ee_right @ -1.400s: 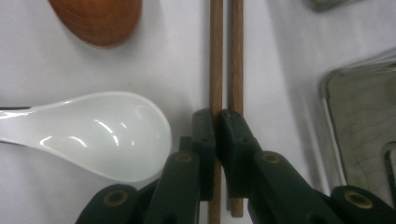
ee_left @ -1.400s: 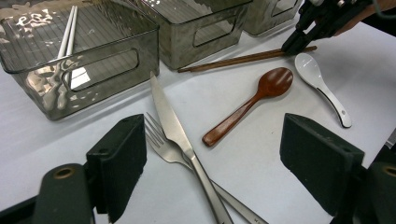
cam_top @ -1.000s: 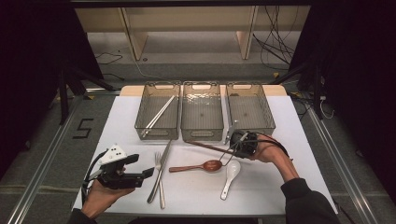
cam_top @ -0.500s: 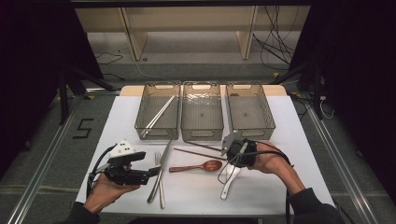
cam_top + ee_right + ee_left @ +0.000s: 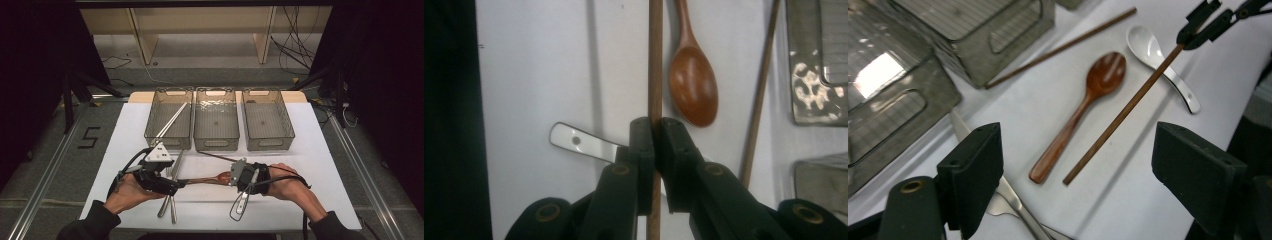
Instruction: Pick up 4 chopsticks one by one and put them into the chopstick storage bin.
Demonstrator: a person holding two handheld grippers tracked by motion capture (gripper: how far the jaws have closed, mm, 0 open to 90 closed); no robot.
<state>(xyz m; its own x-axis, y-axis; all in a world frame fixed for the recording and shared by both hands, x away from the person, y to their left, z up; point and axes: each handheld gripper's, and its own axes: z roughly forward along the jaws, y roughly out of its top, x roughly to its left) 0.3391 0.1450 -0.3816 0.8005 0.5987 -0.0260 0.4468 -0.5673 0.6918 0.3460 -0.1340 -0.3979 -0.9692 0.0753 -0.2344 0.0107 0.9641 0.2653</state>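
My right gripper (image 5: 655, 135) is shut on a brown chopstick (image 5: 655, 60) and holds it just above the white mat. The stick points toward my left gripper (image 5: 1083, 185), which stands open with the stick's free end (image 5: 1073, 175) between its jaws. A wooden spoon (image 5: 1083, 110) lies beside the stick, and a white ceramic spoon (image 5: 1158, 60) lies under the right gripper (image 5: 234, 176). A second brown chopstick (image 5: 217, 156) lies near the bins. From above, the left gripper (image 5: 179, 186) sits at the wooden spoon's handle end (image 5: 192, 181).
Three clear bins stand in a row at the back: the left bin (image 5: 150, 131) holds pale chopsticks (image 5: 172, 120), with the middle (image 5: 216, 142) and right (image 5: 267, 145) bins beside it. Metal cutlery (image 5: 170, 205) lies under the left gripper. A cable (image 5: 305, 220) trails by the right wrist.
My right gripper has carried the chopstick left and toward the front edge, over the spoons. The left gripper has moved right to meet the stick's free end.
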